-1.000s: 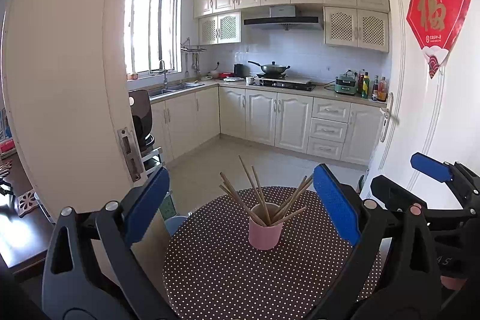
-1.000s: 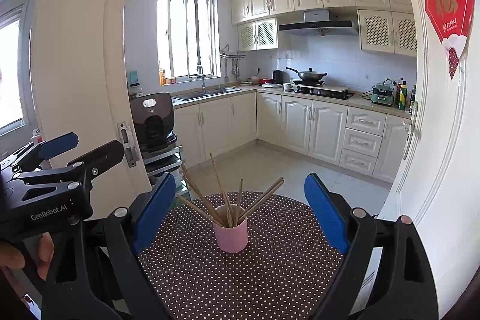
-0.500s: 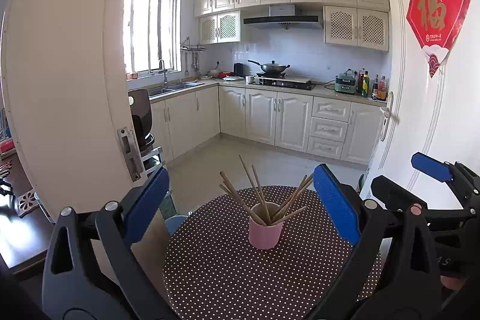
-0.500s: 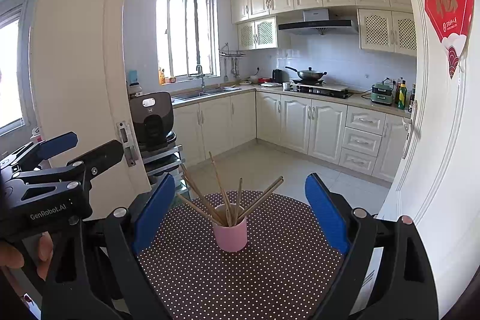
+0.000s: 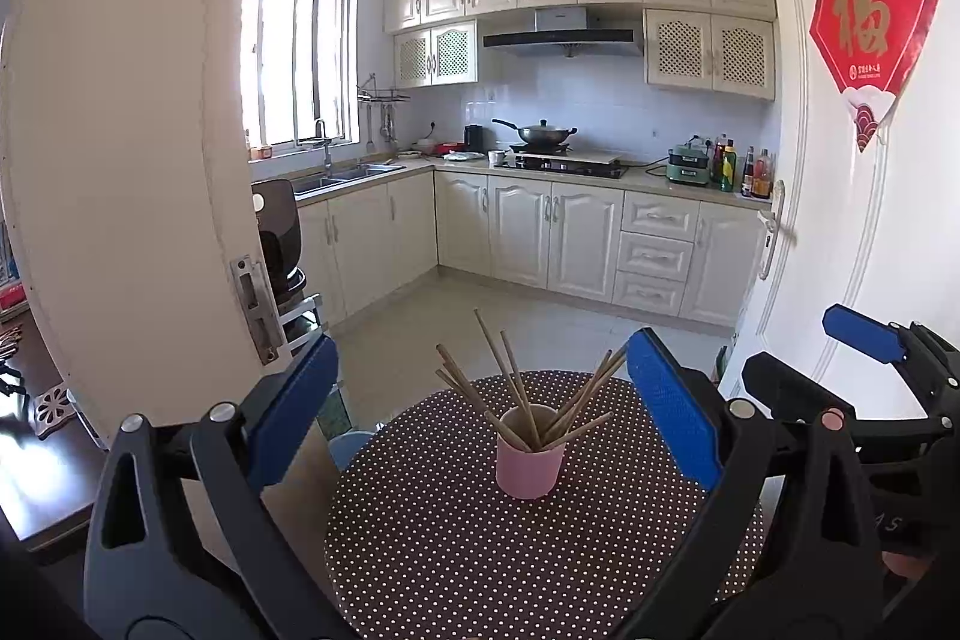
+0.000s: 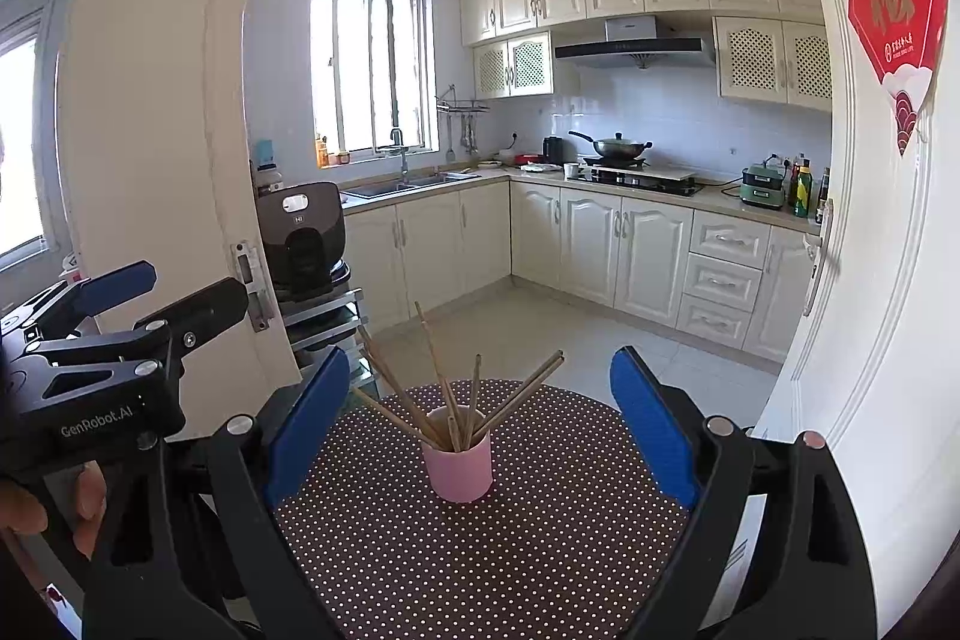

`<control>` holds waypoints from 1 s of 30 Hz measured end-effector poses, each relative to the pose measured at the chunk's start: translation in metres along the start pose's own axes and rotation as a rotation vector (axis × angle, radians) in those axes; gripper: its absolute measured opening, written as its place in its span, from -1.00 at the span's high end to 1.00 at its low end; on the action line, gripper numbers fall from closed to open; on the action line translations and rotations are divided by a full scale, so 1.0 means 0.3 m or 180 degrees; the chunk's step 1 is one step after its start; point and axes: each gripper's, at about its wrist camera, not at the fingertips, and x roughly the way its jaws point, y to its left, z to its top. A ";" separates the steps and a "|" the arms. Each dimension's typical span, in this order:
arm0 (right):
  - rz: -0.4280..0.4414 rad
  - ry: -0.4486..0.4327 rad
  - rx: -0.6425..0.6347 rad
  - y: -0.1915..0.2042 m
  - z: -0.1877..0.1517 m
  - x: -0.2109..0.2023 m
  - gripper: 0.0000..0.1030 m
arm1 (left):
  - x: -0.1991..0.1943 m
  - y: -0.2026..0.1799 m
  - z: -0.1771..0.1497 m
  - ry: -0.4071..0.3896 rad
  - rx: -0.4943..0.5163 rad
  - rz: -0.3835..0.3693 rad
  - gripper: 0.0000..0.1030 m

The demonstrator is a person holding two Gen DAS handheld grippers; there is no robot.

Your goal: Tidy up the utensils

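Both tools are held side by side at the near edge of a round dotted desk (image 5: pixel 456 550), each aimed slightly downward at a pink cup (image 5: pixel 530 466) that stands near the desk's middle. The left tool (image 5: pixel 480 412) has its blue pads spread wide, with nothing between them; the cup sits beyond the pads, well apart from both. The right tool (image 6: pixel 480 418) is likewise spread wide and holds nothing, the cup again beyond its pads.

The cup holds a loose bunch of chopsticks (image 5: pixel 510 388), fanned out and leaning against its rim at different angles; their lower ends are hidden inside it.

In the right wrist view the left tool shows at the left edge, with a few fingers (image 6: pixel 90 496) of the person's hand wrapped under its body; the rest of the hand is cut off. In the left wrist view the right tool's pad (image 5: pixel 864 334) juts in at the right, its body partly cropped. The desk's near edge is hidden behind the tools' black frames.
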 end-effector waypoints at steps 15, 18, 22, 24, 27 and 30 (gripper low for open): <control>-0.0020 0.0029 0.0012 -0.016 0.007 0.002 -0.65 | 0.012 0.000 0.002 0.0021 0.0019 -0.0009 -0.86; -0.0031 0.0031 0.0015 -0.022 0.010 0.005 -0.65 | 0.015 -0.001 0.002 0.0018 0.0043 -0.0023 -0.86; -0.0048 0.0032 0.0022 -0.030 0.010 0.009 -0.65 | 0.028 0.000 0.004 0.0038 0.0087 -0.0053 -0.86; -0.0046 0.0054 0.0039 -0.035 0.009 0.018 -0.65 | 0.036 0.002 0.004 0.0048 0.0116 -0.0066 -0.86; -0.0047 0.0077 0.0041 -0.039 0.008 0.031 -0.66 | 0.049 0.008 0.008 0.0063 0.0115 -0.0091 -0.86; -0.0049 0.0092 0.0022 -0.037 0.008 0.042 -0.66 | 0.065 0.016 0.010 0.0077 0.0100 -0.0108 -0.86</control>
